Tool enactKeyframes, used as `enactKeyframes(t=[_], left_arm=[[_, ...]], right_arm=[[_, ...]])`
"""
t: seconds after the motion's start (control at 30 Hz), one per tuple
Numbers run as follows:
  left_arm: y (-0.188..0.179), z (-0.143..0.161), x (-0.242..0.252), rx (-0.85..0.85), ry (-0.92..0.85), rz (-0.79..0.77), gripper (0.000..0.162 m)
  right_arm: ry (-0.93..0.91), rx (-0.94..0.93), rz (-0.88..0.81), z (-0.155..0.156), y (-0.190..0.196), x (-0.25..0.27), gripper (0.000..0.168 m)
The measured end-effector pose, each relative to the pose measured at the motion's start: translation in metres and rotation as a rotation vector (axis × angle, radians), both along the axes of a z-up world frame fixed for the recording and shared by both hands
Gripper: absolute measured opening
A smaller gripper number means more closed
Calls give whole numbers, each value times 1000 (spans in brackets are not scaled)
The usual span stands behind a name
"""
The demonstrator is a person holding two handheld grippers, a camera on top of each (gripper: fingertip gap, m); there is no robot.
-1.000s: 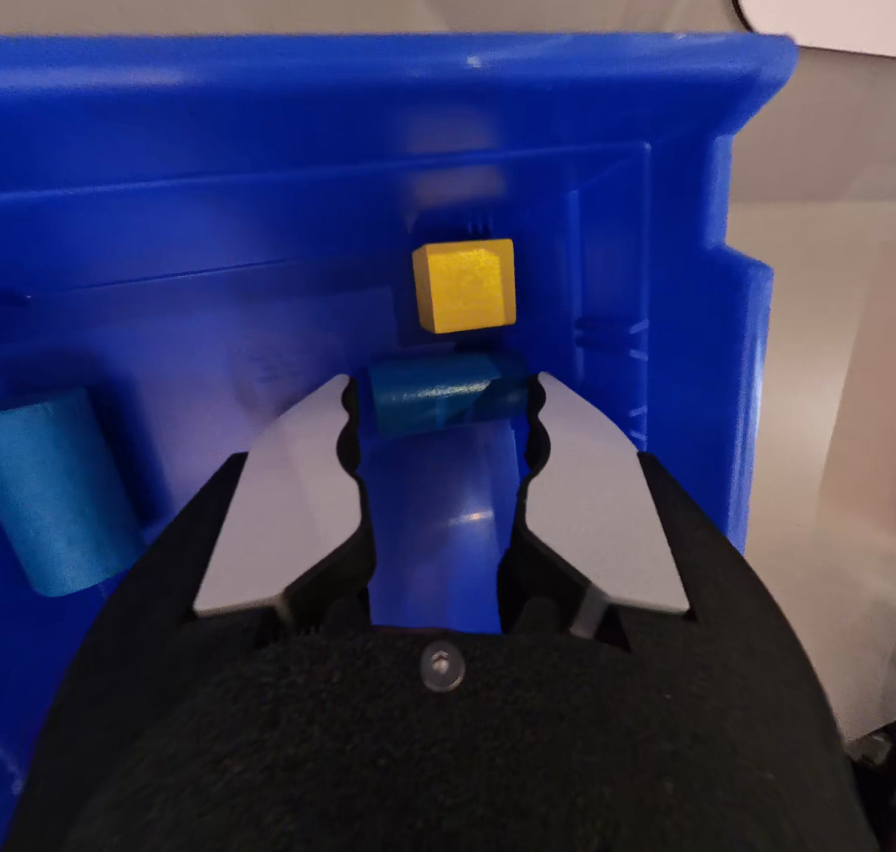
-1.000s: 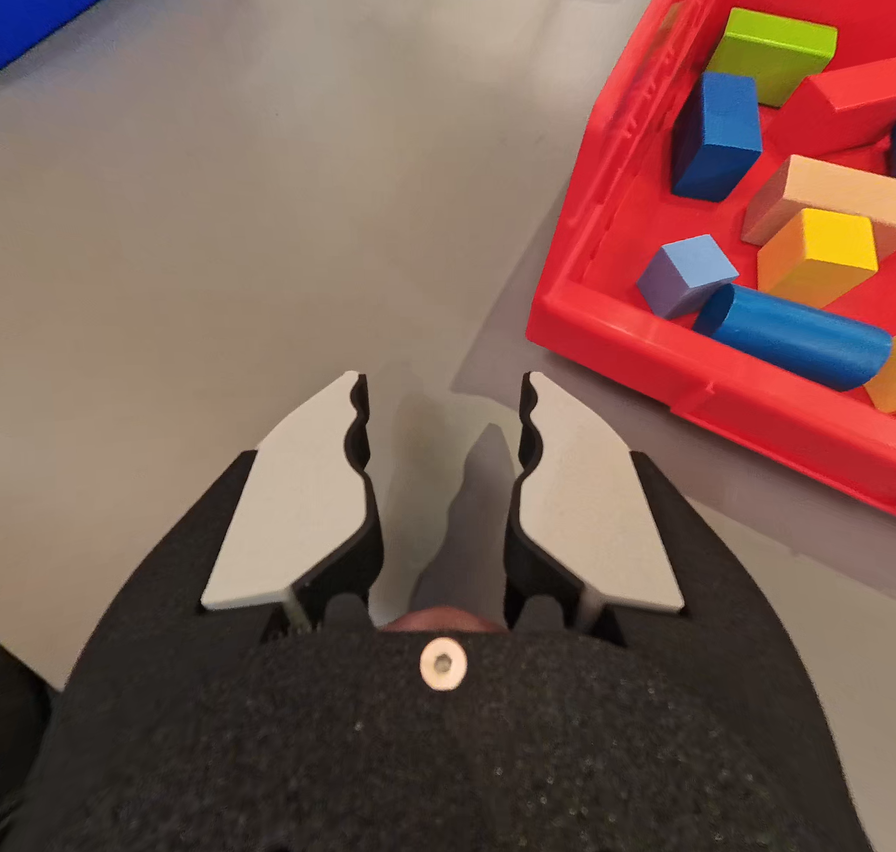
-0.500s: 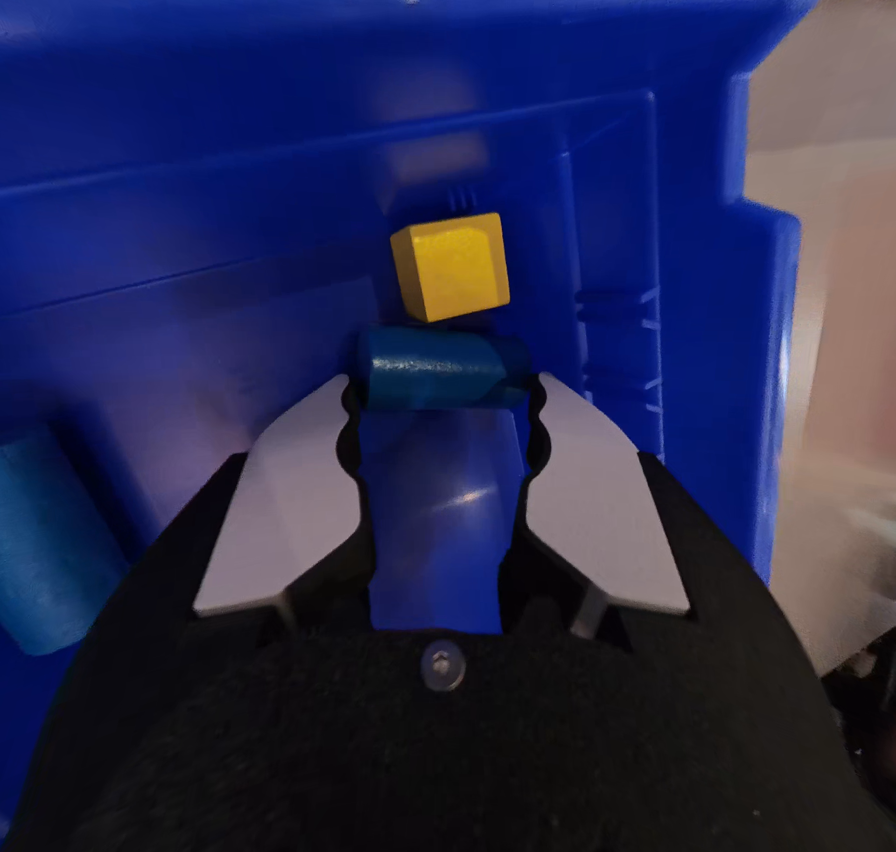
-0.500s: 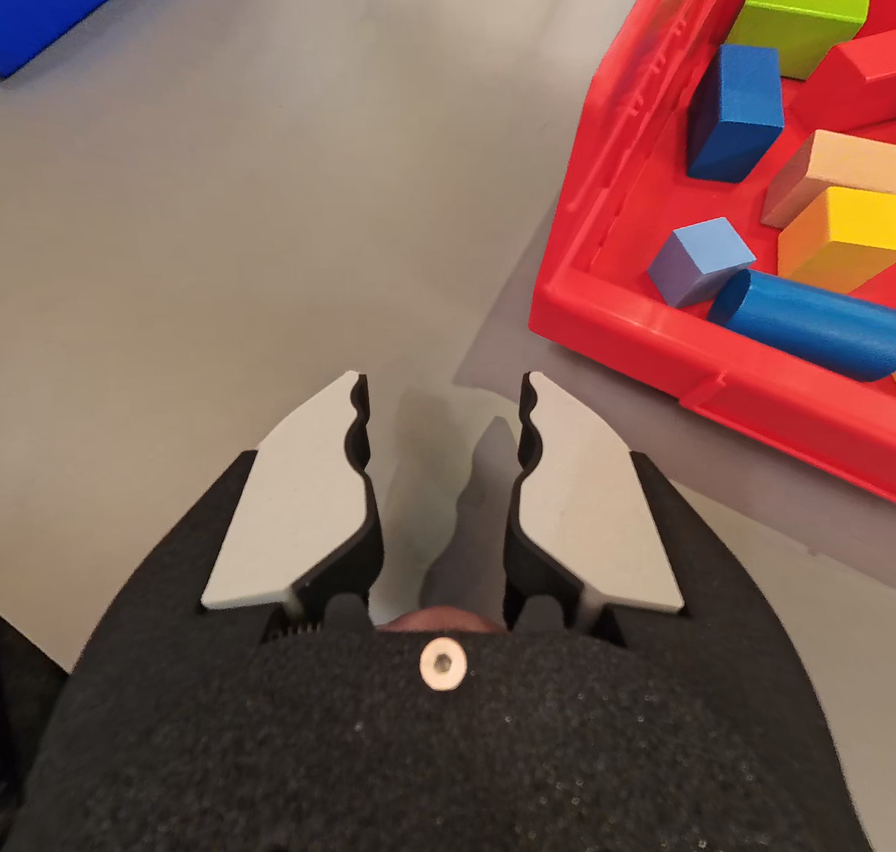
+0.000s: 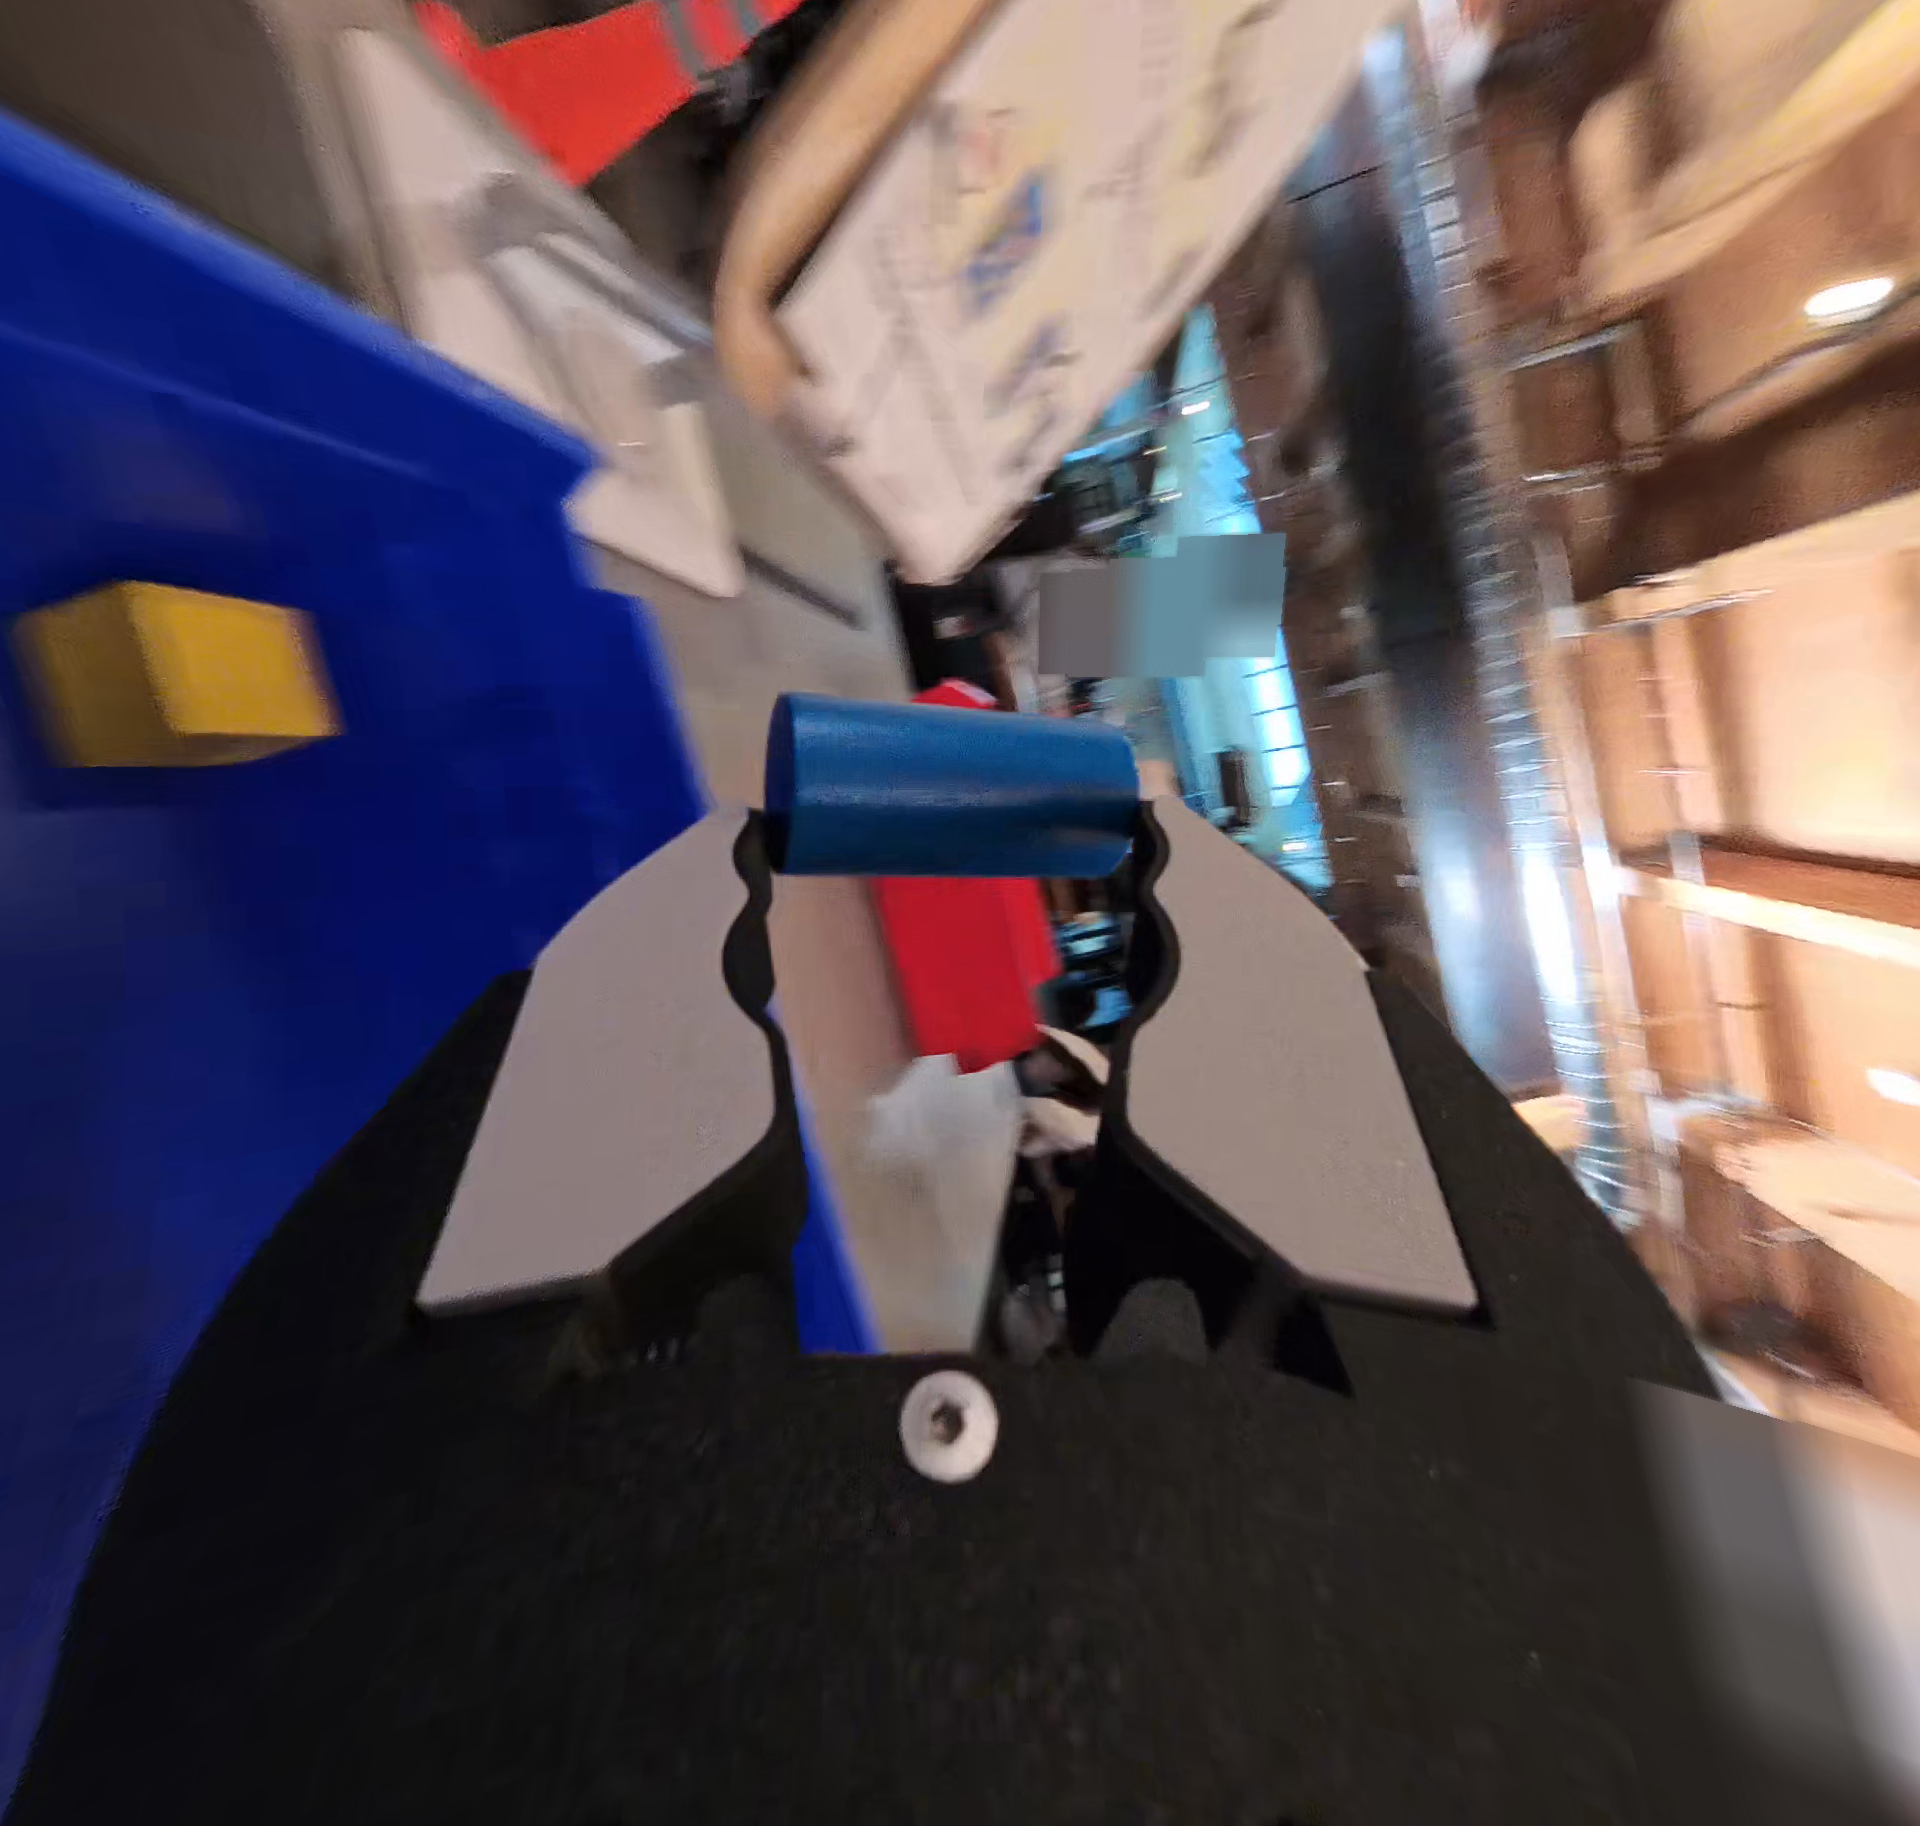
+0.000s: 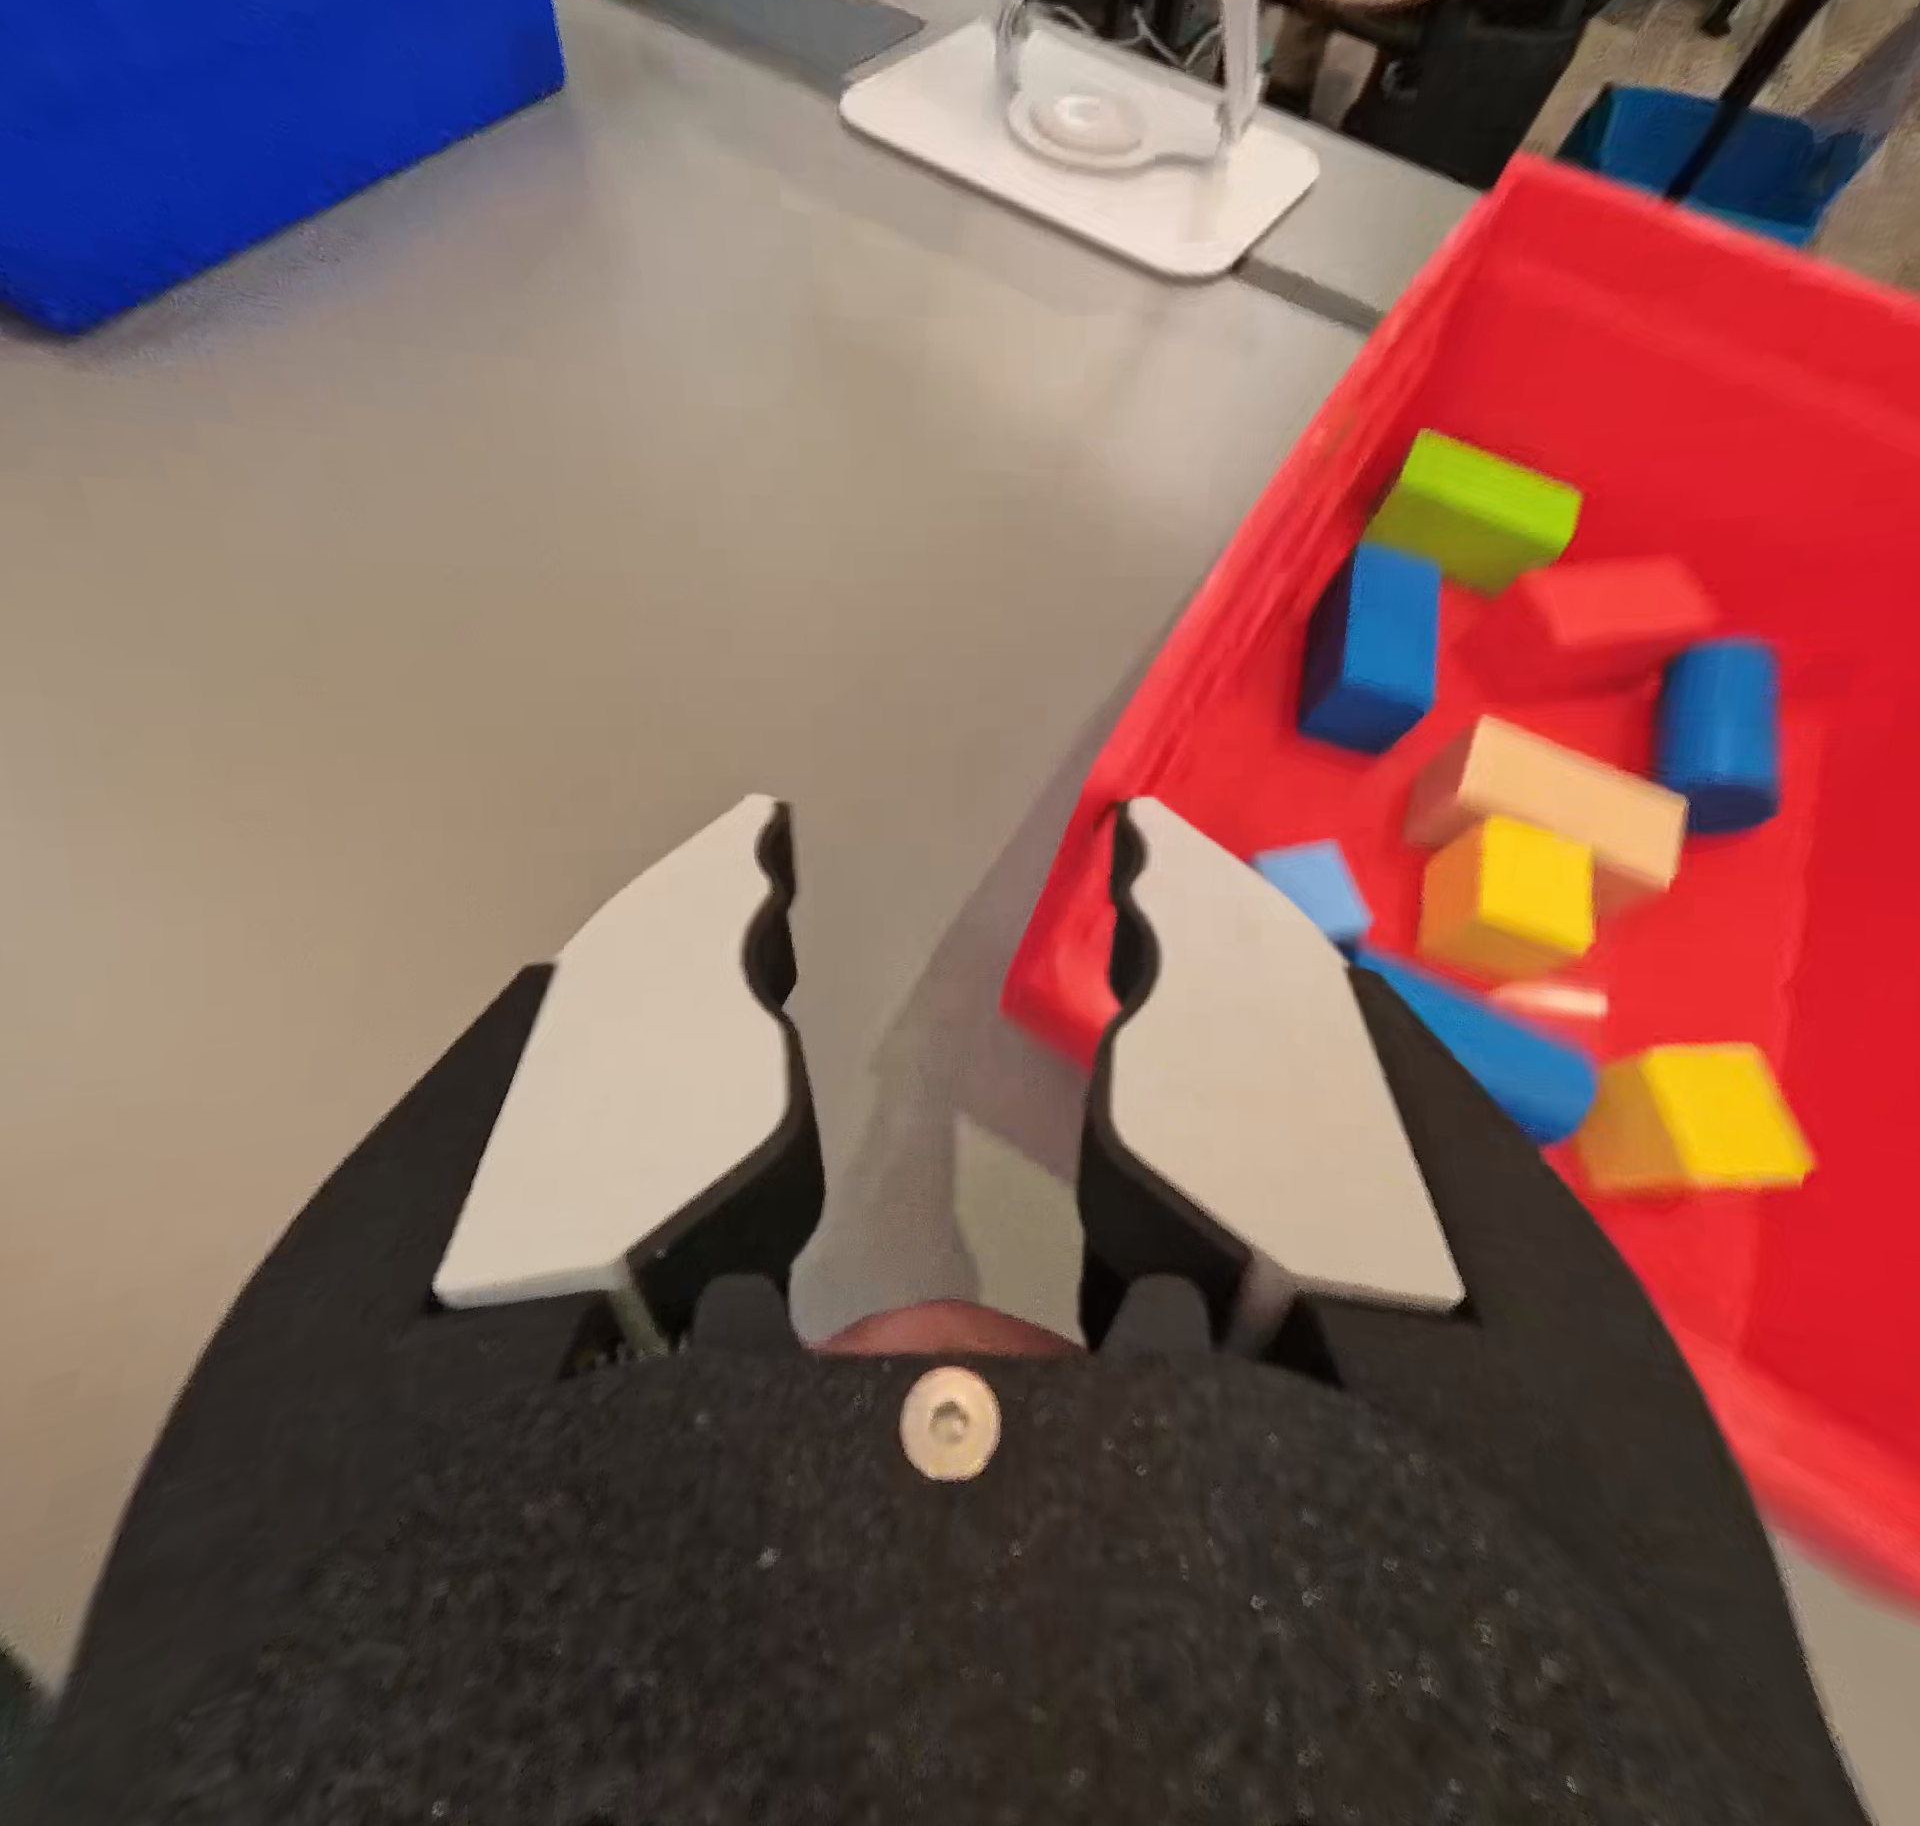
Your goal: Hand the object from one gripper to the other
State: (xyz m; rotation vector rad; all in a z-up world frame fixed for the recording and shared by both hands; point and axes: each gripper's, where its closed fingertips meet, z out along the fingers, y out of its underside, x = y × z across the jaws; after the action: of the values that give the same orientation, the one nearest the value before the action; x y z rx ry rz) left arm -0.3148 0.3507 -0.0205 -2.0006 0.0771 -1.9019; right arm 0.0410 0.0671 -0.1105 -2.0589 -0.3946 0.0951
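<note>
On the grey table [image 6: 520, 581], blue bin [image 5: 260, 841] at left, red bin [image 6: 1662, 342] at right, well apart. Red bin holds loose coloured blocks. Yellow cube [image 5: 171, 673] sits in blue bin. Left gripper [image 5: 948, 820] clenched on blue cylinder [image 5: 945, 784], held crosswise at the fingertips, raised beside blue bin. Right gripper [image 6: 948, 820] released, empty, over table beside red bin's near corner.
</note>
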Motion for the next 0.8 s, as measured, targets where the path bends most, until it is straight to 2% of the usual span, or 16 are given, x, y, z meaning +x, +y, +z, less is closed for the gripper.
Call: enactKeyframes(t=[0.03, 0.1, 0.17, 0.2, 0.37, 0.43, 0.57, 0.7, 0.8], left_arm=[[-11, 12, 4, 3, -56, -8, 66], [-35, 28, 19, -1, -136, -45, 65], [-60, 43, 37, -10, -216, -74, 65], [-74, 49, 48, -14, -247, -87, 65], [-134, 50, 114, -143, -312, -196, 65], [-148, 50, 132, -149, -313, -216, 65], [-194, 50, 167, -168, -306, -342, 65], [-231, 48, 194, -174, -292, -454, 65], [-243, 48, 204, -176, -285, -494, 66]], right_arm=[[-9, 14, 12, 14, 12, -4, 63], [-6, 93, 89, 46, 34, -24, 55], [-63, 54, 92, 58, 46, -30, 43], [-77, 45, 101, 62, 52, -33, 47], [229, 199, 383, 117, 81, -111, 51], [249, 273, 459, 123, 90, -130, 47], [252, 314, 602, 108, 81, -156, 48], [199, 452, 621, 115, 71, -155, 48], [244, 493, 665, 123, 61, -151, 48]])
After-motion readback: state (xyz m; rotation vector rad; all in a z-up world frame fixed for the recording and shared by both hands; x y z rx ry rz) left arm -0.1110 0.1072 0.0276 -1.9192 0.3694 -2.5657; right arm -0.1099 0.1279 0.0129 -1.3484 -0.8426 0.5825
